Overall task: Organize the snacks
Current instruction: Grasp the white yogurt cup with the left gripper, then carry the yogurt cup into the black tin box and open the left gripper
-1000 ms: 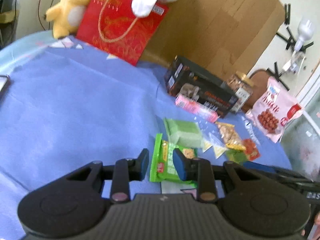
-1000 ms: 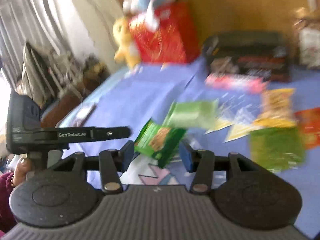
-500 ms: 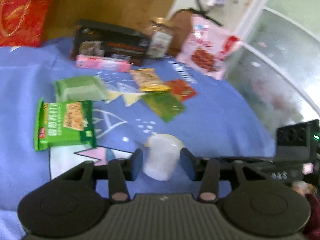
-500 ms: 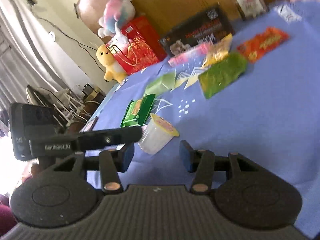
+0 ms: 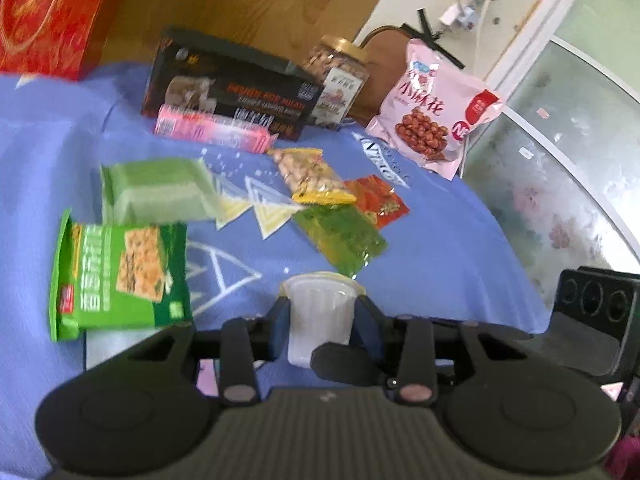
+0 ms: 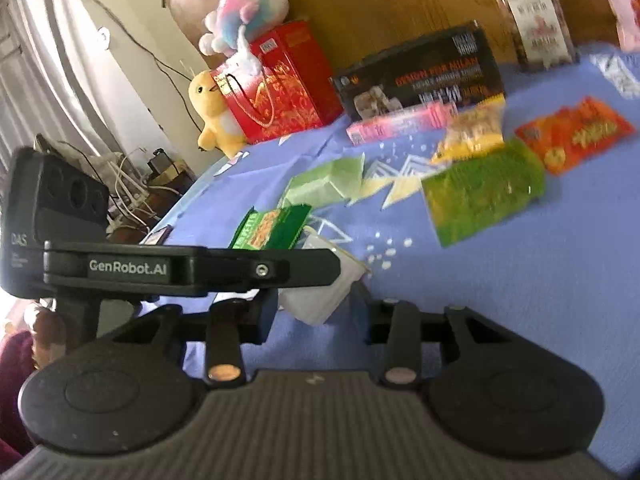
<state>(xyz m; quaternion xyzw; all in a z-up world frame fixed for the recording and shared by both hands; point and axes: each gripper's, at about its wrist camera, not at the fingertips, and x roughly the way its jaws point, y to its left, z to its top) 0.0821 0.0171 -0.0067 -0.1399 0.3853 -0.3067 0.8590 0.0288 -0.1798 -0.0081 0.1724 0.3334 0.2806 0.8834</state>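
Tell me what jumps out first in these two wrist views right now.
The clear jelly cup sits between the left tongs, whose jaws are closing around it at the near edge of the blue cloth. Behind it lie scattered packets, led by the green cracker pack at left and the pink snack bag standing far right.

Daylit room, soft light, both views smeared and bowed at the edges

Daylight pours in from the curtained window (image 6: 28,80) on the left, blown out white at its lower edge, and glows through the frosted glass door (image 5: 560,184). The blue cloth (image 5: 440,248) is evenly lit, with only faint shadows under the packets. The green packet (image 6: 484,192) and orange packet (image 6: 576,136) are streaked with motion blur, and the far jar (image 6: 536,20) is soft. The fisheye bends the wooden headboard (image 5: 248,12) and darkens the corners.
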